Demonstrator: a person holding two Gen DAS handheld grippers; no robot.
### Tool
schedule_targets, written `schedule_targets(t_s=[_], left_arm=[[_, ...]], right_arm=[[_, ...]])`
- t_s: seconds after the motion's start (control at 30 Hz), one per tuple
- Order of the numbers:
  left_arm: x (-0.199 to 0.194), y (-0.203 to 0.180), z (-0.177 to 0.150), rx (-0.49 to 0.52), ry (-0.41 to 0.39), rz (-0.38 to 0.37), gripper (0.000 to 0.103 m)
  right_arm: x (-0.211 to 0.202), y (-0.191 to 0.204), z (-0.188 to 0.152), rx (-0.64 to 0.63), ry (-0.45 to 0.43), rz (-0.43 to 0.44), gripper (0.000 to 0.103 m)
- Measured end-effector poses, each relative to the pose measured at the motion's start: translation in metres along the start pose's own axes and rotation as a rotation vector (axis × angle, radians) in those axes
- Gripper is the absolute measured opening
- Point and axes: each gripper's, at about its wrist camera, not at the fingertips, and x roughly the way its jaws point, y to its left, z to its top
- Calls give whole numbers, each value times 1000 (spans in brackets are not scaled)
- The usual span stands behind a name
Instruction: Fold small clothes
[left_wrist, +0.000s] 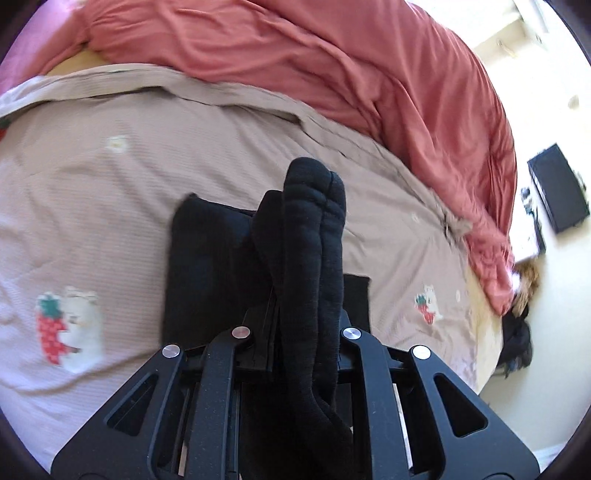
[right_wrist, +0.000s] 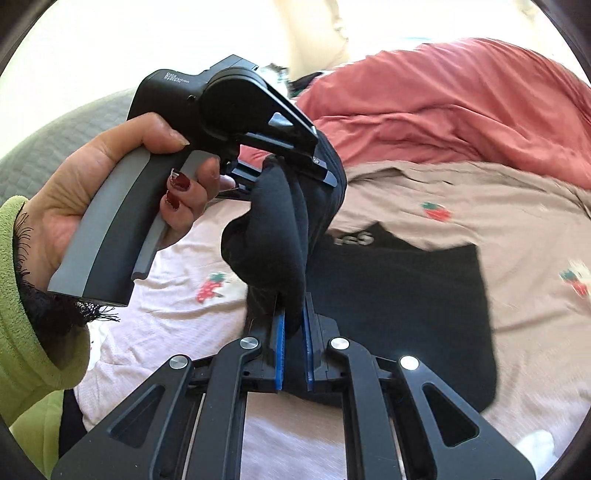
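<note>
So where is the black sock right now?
The black sock hangs mid-view above the bed, pinched between the left tool and right tool, over folded black clothes.

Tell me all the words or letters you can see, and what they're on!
White letters on the folded black garment on the bed: partly hidden behind the black sock, blurred, not readable.
Small white print on the left gripper body: too small to read.
Nothing else has words.
</note>
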Motion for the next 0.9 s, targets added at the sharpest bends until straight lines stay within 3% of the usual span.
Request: schedule_targets(t_s=[0.33,0.4,0.43,0.53,0.6,0.67,0.73,0.87,0.9], left_arm=[[92,-55,-24,89,131,64,16],[102,-58,-26,107,150,71,22],[104,-59,-27,109,157,53,30],[92,-55,-25,53,162,-86,34],[72,-54,-22,67,107,-100,34],[50,-49,-22,91,41,-56,34],[28,-33,-24,101,-23,37,34],[6,4,-41,97,-78,182,33],[5,12,-47,112,-81,223,33]], right_arm=[[-13,-69,-38,182,64,-51,7],[-10,-75,-42,207,82,-52,8],[-7,-79,-45,224,97,-53,8],[-1,-82,-54,248,135,-55,9],[2,-84,-58,264,150,-55,12],[1,-88,-60,297,161,-47,14],[-3,-90,-60,312,167,-56,19],[-18,-96,-62,353,175,-82,21],[-21,-100,-62,367,171,-87,27]])
